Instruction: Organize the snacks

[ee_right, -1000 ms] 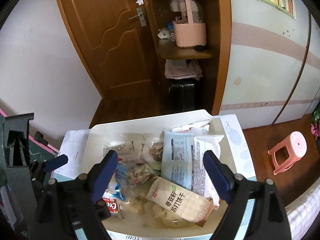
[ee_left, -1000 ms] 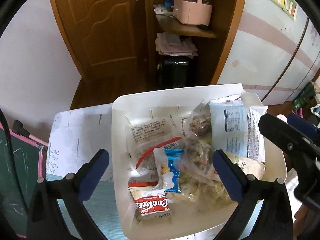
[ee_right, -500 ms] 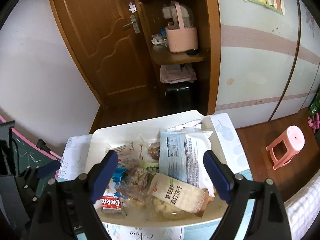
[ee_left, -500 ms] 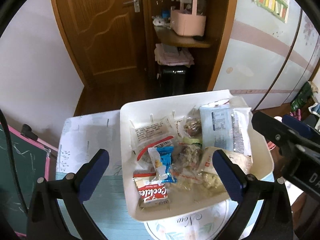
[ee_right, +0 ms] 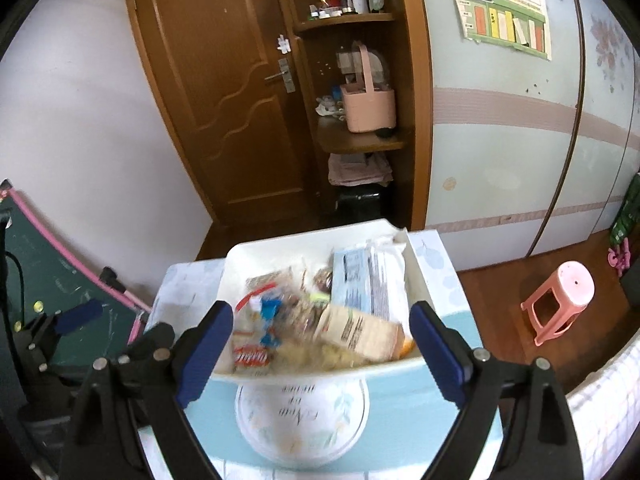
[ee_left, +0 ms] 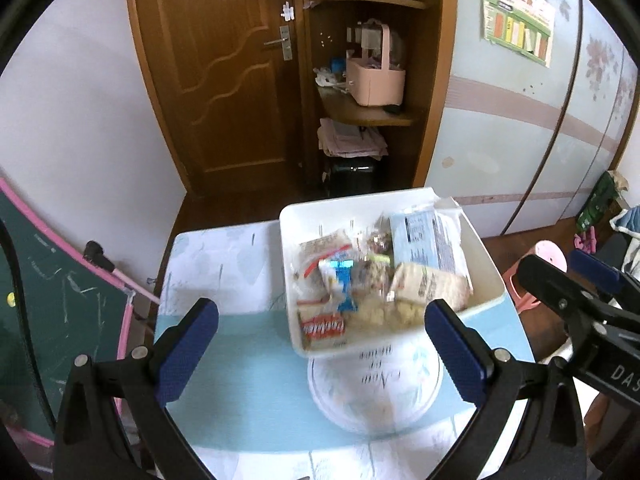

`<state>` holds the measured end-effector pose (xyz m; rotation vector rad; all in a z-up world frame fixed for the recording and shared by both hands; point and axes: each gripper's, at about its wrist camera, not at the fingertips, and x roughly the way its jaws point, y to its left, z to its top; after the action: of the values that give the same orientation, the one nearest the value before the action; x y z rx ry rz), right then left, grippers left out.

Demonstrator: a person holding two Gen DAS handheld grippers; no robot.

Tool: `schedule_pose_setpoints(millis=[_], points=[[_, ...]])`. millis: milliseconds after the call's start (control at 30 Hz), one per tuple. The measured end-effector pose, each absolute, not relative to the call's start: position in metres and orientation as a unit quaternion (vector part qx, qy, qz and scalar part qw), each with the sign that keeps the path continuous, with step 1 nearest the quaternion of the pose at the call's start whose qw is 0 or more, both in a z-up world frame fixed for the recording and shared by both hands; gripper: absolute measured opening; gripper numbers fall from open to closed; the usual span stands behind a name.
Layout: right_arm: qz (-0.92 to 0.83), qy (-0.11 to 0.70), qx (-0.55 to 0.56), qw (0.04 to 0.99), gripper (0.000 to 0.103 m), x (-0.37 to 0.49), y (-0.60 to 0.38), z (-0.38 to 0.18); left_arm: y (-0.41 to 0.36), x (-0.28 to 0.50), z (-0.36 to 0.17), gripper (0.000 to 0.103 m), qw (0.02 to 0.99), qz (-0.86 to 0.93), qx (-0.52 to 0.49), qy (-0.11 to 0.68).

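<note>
Door: brown wooden door (ee_left: 224, 76), shut, metal handle facing the shelves.
Shelves: corner shelf unit (ee_right: 352, 80) just right of the door; pink handled caddy (ee_right: 370, 108) on the middle shelf, small bottles on the top one.
Wall: colourful poster (ee_right: 504, 8).
Floor: pink plastic stool (ee_right: 560, 300).
Left edge: green chalkboard (ee_left: 52, 312) with a pink frame.

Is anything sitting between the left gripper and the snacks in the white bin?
Nothing visible does. The left gripper is open above bare blue tablecloth, and the white bin of snack packets is open-topped just ahead. The right gripper is off to the side, clear of that path.
</note>
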<state>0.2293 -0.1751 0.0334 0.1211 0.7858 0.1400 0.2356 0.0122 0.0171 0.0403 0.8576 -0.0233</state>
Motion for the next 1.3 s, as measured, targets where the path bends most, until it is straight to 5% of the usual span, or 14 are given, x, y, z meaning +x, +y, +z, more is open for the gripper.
schedule_pose_setpoints(millis=[533, 1300], points=[[0.088, 0.353, 0.067, 0.929, 0.093, 0.089, -0.172, 0.034, 0.036, 0.065, 0.016, 0.103, 0.921, -0.013, -0.022, 0.389], [0.064, 0.373, 0.048, 0.924, 0.093, 0.039, -0.154, 0.012, 0.035, 0.049, 0.003, 0.103, 0.915, 0.044, -0.005, 0.402]])
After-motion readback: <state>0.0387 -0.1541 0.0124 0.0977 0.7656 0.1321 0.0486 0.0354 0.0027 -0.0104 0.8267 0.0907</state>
